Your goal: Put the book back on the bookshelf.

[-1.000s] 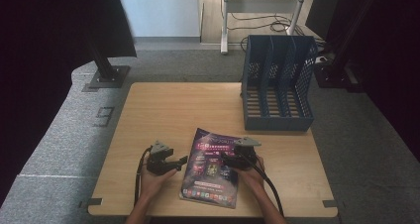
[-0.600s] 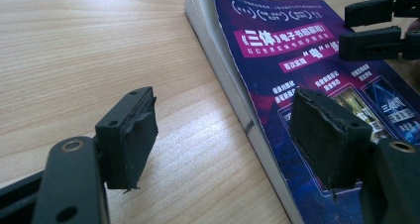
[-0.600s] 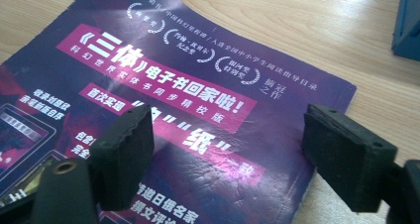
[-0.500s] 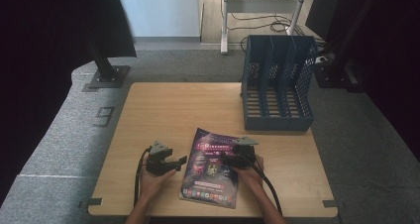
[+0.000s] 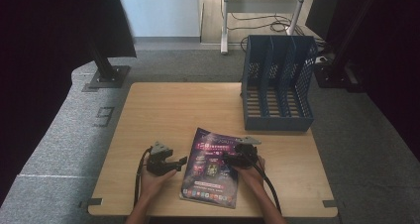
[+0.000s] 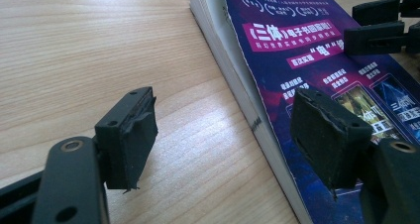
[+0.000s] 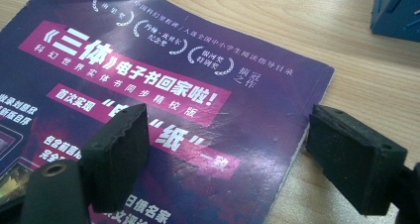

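Observation:
A purple magazine (image 5: 212,167) with white Chinese lettering lies flat on the wooden table (image 5: 173,110) near its front edge. My left gripper (image 5: 179,161) rests just left of the magazine, open, its jaws straddling the magazine's left edge (image 6: 247,110) with nothing pinched. My right gripper (image 5: 225,158) hovers over the magazine's right part, open, one jaw above the cover (image 7: 163,85) and the other beyond its right edge over bare wood. The right gripper's black fingers (image 6: 376,33) appear at the far side of the left gripper view.
A blue three-slot file rack (image 5: 277,83) stands upright at the table's back right; its corner (image 7: 396,8) shows in the right gripper view. The table's back left and middle are bare wood. Grey carpet and a black stand base (image 5: 106,78) lie beyond.

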